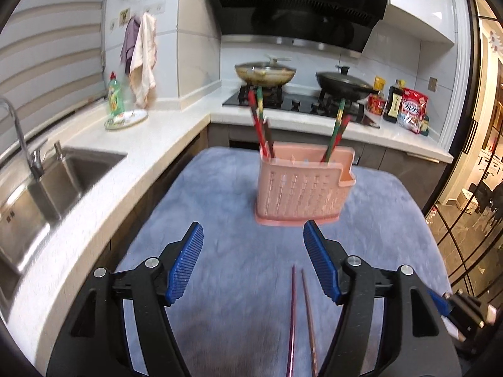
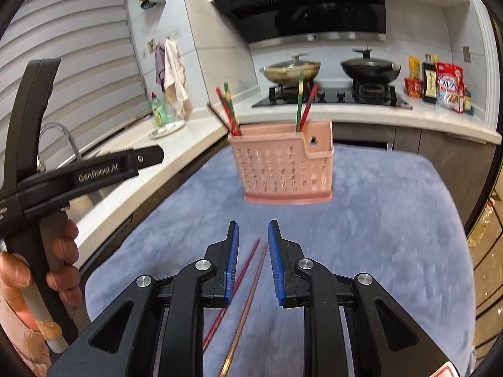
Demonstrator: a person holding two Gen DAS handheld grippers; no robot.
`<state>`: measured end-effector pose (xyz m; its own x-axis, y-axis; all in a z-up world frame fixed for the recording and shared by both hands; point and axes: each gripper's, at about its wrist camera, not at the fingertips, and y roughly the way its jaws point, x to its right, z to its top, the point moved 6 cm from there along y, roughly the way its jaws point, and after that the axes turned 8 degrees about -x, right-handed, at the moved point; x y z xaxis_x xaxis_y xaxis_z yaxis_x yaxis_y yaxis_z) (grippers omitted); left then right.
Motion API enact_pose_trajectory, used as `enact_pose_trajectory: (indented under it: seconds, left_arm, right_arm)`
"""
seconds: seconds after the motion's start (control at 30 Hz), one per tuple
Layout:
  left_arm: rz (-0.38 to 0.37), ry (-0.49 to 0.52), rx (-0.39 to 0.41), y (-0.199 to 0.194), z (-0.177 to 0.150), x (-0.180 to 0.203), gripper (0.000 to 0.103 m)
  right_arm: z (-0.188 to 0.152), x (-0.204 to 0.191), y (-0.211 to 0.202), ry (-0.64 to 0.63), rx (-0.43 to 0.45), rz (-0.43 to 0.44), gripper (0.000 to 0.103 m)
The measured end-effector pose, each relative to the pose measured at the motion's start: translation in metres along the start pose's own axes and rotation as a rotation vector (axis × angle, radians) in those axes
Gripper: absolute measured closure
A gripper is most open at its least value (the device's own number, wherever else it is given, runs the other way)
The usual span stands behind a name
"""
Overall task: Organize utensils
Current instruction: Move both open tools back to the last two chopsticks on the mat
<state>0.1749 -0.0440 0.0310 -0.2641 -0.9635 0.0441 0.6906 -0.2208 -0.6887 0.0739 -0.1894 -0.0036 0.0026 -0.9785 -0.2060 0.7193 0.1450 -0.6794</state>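
My left tongs stand open just before the pink utensil holder; two chopsticks lie on the blue surface nearer me than that holder.

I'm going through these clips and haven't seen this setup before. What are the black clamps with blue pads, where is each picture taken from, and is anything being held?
No robot: a person carries a hand-held clamp in each hand, each with its own camera looking along the fingers. One picture looks along the left tool, jaws wide open and empty. The other looks along the right tool, jaws narrower, also gripping nothing; the person's left hand shows at its edge. On the blue cloth stands a pink utensil holder with chopsticks in it, and two loose chopsticks lie below the tools.
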Motion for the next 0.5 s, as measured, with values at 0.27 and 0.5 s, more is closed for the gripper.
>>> enact_pose_trajectory:
  seconds: [0.27,0.5]
  left_arm:
    - [0.009,-0.031,-0.119,0.019,-0.071,-0.018,0.040]
    - [0.020,-0.043,-0.185,0.027,-0.109,-0.026,0.040]
  right_arm:
    - [-0.081,-0.015,0.021,-0.012,-0.132,0.002,0.083]
    - [-0.121,-0.026,0.037,-0.021,-0.211,0.019,0.083]
